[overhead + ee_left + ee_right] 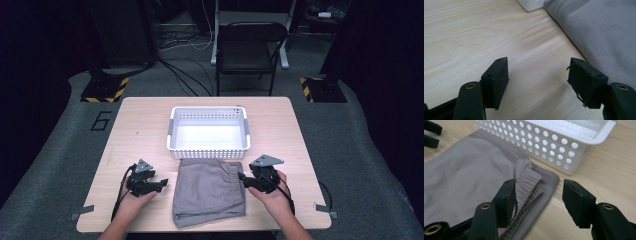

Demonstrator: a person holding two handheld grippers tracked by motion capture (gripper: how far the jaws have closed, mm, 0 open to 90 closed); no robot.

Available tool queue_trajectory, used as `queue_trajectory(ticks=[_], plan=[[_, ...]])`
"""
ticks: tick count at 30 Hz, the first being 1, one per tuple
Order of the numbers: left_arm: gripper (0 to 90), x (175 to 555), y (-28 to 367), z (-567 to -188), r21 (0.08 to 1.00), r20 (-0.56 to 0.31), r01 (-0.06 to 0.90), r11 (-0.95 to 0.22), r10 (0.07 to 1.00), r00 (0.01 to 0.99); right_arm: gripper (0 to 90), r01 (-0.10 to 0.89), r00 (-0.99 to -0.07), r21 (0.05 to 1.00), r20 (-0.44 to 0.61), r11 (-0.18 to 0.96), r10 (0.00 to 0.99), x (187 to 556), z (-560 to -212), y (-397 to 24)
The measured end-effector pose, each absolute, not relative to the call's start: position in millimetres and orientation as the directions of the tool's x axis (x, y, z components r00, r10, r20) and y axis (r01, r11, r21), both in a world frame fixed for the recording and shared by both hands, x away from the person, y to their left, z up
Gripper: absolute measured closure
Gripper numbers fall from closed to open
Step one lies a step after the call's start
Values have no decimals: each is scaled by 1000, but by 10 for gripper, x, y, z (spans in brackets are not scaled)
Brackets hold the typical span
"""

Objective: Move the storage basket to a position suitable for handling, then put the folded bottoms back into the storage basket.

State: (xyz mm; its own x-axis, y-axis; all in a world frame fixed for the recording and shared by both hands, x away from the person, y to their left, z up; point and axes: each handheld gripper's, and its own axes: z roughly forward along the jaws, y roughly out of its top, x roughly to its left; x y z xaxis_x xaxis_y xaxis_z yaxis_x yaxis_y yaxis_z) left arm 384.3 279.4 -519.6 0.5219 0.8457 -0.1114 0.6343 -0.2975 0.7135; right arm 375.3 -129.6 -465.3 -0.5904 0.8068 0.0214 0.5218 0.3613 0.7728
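On a pale wooden table (135, 120) in a dim, cable-strewn room, folded grey fabric shorts (209, 191) lie just before a white perforated plastic basket (208, 149). Left gripper (161, 185) and right gripper (241, 177) flank the shorts, jaws spread, empty. A pinch catching only the top layer could unfold them.

A dark numeral 6 (101, 120) is marked on the grey floor left of the table.
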Motion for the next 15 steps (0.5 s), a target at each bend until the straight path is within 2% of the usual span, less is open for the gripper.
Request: queue_trajectory(ticks=[6, 15], plan=[[322, 3812, 2738, -5140, 730, -138, 635, -253, 855, 499, 426, 532, -583, 767, 25, 359, 812, 3736, -4713, -1259], [296, 3739, 2568, -5056, 722, -113, 618, -311, 828, 549, 425, 551, -584, 755, 44, 355, 811, 3737, -4784, -1250]])
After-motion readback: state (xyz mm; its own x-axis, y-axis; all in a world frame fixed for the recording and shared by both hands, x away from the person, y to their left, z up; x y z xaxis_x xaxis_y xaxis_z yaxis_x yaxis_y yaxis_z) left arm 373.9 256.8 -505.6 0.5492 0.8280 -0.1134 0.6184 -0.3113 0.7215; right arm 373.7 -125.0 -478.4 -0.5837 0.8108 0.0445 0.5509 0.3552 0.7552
